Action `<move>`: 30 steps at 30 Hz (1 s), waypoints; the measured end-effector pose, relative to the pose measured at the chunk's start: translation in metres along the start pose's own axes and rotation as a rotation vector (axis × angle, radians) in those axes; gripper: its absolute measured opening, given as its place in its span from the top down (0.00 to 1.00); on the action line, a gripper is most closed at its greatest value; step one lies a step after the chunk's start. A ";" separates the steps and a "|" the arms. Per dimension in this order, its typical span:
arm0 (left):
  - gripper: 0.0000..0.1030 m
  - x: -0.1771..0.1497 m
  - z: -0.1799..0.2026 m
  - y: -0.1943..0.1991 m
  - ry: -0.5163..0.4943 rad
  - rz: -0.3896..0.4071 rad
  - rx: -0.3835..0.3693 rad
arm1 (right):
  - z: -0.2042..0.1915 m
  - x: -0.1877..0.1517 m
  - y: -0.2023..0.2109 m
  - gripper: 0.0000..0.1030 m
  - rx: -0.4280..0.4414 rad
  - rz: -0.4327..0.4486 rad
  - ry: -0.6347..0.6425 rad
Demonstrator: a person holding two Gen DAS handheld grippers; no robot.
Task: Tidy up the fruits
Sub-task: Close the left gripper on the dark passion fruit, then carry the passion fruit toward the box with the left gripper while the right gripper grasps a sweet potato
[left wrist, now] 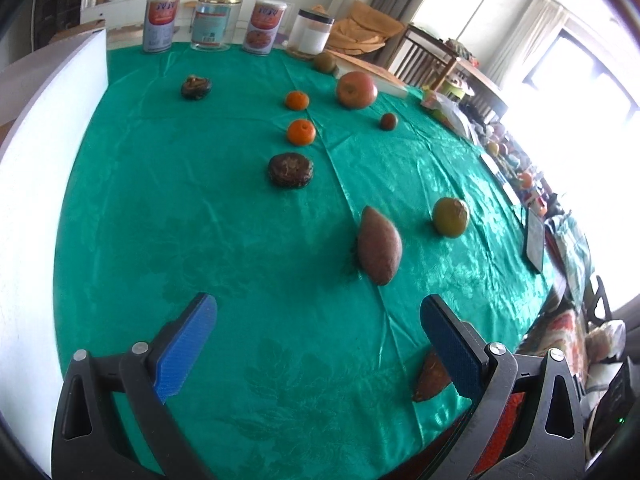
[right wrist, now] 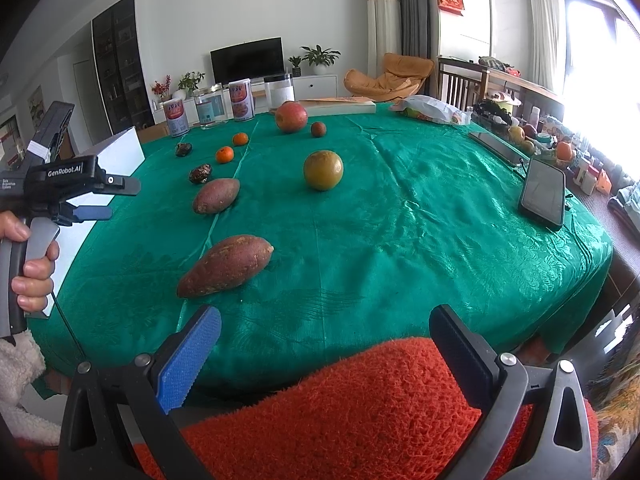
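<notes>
On the green tablecloth (left wrist: 224, 240) lie two sweet potatoes (left wrist: 378, 246) (right wrist: 226, 266), two mushrooms (left wrist: 290, 170), two mandarins (left wrist: 301, 132), a red apple (left wrist: 356, 90), a green-brown round fruit (left wrist: 450, 216) (right wrist: 323, 170) and a small dark fruit (left wrist: 388, 121). My left gripper (left wrist: 318, 344) is open and empty, low over the near cloth; the nearer sweet potato (left wrist: 430, 376) peeks beside its right finger. My right gripper (right wrist: 324, 356) is open and empty at the table's near edge, above an orange fuzzy cloth (right wrist: 360, 408). The left gripper also shows in the right wrist view (right wrist: 100, 200).
Cans and jars (left wrist: 208, 20) stand along the far edge. A white board (left wrist: 36, 184) stands at the left. A phone (right wrist: 544, 194) and clutter (right wrist: 520, 132) lie at the right edge. A book (right wrist: 340, 106) lies behind the apple.
</notes>
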State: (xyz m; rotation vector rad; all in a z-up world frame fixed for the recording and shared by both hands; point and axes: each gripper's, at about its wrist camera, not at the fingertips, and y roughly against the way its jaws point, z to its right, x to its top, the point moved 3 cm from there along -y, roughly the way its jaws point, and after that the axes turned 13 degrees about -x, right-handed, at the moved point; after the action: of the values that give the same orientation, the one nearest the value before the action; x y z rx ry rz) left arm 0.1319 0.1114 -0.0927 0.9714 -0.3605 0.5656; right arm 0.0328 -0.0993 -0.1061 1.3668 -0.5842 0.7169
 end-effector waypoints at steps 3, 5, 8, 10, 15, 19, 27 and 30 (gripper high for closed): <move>0.01 0.016 0.002 0.000 0.016 0.007 -0.026 | 0.002 0.000 0.001 0.00 0.009 -0.005 -0.005; 0.01 0.032 -0.003 -0.005 0.045 0.003 -0.053 | 0.003 0.000 0.001 0.00 0.016 -0.009 -0.010; 0.01 0.059 -0.017 -0.020 0.126 -0.009 -0.098 | 0.003 0.000 0.000 0.00 0.022 -0.015 -0.013; 0.01 0.072 -0.028 -0.034 0.194 -0.019 -0.096 | 0.003 0.000 0.001 0.00 0.021 -0.016 -0.011; 0.03 0.097 -0.038 -0.077 0.173 -0.049 0.052 | 0.004 0.000 -0.001 0.00 0.026 -0.023 -0.015; 0.03 0.105 -0.035 -0.105 0.107 -0.093 0.138 | 0.004 0.001 -0.001 0.00 0.027 -0.027 -0.014; 0.58 0.097 -0.036 -0.128 0.018 -0.158 0.192 | 0.006 0.002 -0.005 0.00 0.029 -0.040 -0.022; 0.58 0.095 -0.041 -0.116 0.048 -0.117 0.165 | 0.006 0.006 -0.003 0.00 0.035 -0.050 -0.010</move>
State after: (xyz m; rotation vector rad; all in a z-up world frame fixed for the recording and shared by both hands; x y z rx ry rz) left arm 0.2791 0.1233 -0.1418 1.1282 -0.2142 0.5169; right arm 0.0392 -0.1045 -0.1033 1.4139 -0.5454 0.6827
